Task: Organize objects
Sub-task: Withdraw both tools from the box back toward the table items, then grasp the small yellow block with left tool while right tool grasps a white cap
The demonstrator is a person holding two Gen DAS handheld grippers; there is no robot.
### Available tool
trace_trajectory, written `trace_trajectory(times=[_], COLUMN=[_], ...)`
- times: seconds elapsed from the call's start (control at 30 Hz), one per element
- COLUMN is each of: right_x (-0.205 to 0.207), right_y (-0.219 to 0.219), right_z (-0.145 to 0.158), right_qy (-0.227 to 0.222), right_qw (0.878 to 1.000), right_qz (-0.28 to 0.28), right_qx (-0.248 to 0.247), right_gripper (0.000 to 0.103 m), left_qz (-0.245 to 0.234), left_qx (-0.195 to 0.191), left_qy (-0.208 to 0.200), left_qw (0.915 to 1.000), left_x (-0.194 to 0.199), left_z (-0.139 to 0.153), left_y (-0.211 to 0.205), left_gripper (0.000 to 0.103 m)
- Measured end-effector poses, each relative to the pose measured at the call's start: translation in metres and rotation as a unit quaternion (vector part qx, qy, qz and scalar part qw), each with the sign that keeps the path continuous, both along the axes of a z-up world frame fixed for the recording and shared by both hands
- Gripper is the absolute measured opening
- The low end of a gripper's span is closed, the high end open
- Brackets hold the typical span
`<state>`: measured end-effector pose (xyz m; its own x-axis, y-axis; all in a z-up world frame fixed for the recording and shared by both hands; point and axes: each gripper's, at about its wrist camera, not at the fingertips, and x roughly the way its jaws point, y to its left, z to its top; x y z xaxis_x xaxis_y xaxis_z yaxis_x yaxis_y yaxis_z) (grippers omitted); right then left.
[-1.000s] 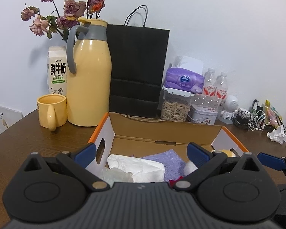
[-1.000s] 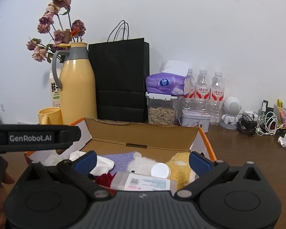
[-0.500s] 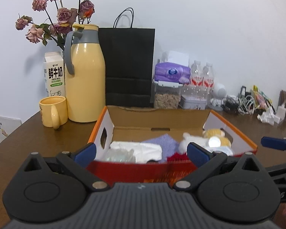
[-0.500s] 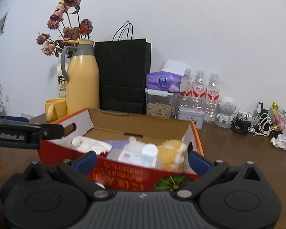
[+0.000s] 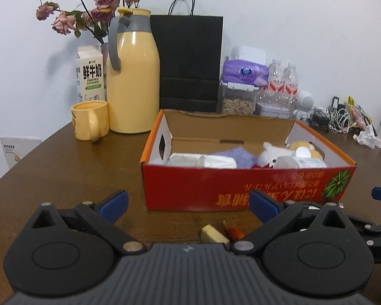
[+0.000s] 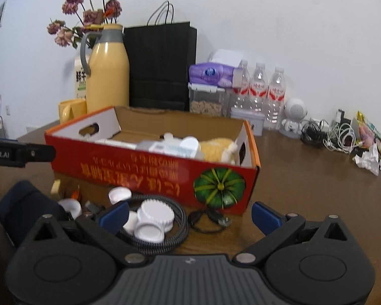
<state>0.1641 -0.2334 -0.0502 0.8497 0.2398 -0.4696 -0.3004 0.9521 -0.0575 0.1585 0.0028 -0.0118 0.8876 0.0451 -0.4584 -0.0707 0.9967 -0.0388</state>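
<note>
A red cardboard box [image 5: 243, 185] is sitting open on the brown desk [image 5: 63, 172], its printed front wall facing both cameras with the lettering upside down and a green pumpkin picture [image 6: 219, 186] at one corner. Inside it, a white wrapped packet [image 5: 200, 160] is lying at the left, a purple cloth [image 5: 237, 155] is showing behind it, a white plush toy [image 5: 271, 153] and a yellow plush toy [image 6: 216, 146] are resting toward the right, and a white-capped bottle [image 6: 175, 147] is lying across them.

In front of the box, loose white bottle caps [image 6: 151, 218] are lying inside a coiled braided cable [image 6: 172, 233], with a black plug [image 6: 216, 219] just beside them. A pale yellow block [image 5: 213, 233] and a small orange-red scrap [image 5: 235, 231] are lying near the box's front wall.

The left gripper [image 5: 188, 203] is hovering short of the box with its jaws spread and nothing between them. The right gripper [image 6: 189, 212] is hanging over the caps, jaws likewise released and empty.

Behind the box, a yellow thermos jug [image 5: 132, 76], a yellow mug [image 5: 90, 120], a milk carton [image 5: 90, 76], dried roses [image 5: 89, 7], a black paper bag [image 5: 190, 61], a purple tissue pack [image 5: 245, 72] on a clear food canister [image 5: 238, 100], water bottles [image 6: 259, 86], a small white robot figure [image 6: 293, 117] and tangled cables [image 6: 330, 134] are lining a white wall [image 5: 304, 20].
</note>
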Motion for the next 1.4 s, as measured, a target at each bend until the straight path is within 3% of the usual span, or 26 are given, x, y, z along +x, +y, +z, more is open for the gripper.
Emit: trace_trajectory(times=[0.27, 0.43, 0.73, 0.9, 1.17, 1.2, 1.4], right_x=[0.005, 0.005, 0.014, 0.024, 0.038, 0.038, 0.029], right_y=[-0.005, -0.005, 0.007, 0.024, 0.021, 0.021, 0.020], right_z=[-0.012, -0.010, -0.009, -0.011, -0.016, -0.016, -0.013], right_qy=[0.030, 0.023, 0.029, 0.049, 0.082, 0.083, 0.054], right_qw=[0.999, 1.000, 0.999, 0.997, 0.994, 0.994, 0.996], right_qz=[-0.017, -0.003, 0.019, 0.047, 0.023, 0.023, 0.026], right_qx=[0.001, 0.021, 0.041, 0.039, 0.063, 0.064, 0.066], right_gripper=[0.103, 0.100, 0.071, 0.046, 0.042, 0.038, 0.038], left_qz=[0.000, 0.005, 0.007, 0.007, 0.004, 0.003, -0.005], left_qx=[0.000, -0.009, -0.021, -0.025, -0.023, -0.023, -0.018], left_qy=[0.008, 0.009, 0.012, 0.010, 0.007, 0.006, 0.014], left_qw=[1.0000, 0.9999, 0.9997, 0.9996, 0.9997, 0.9997, 0.9997], left_x=[0.000, 0.001, 0.002, 0.001, -0.001, -0.001, 0.000], left_z=[-0.006, -0.007, -0.008, -0.008, -0.007, -0.007, -0.010], left_y=[0.000, 0.004, 0.008, 0.010, 0.008, 0.008, 0.005], left_gripper=[0.103, 0.103, 0.103, 0.103, 0.103, 0.103, 0.103])
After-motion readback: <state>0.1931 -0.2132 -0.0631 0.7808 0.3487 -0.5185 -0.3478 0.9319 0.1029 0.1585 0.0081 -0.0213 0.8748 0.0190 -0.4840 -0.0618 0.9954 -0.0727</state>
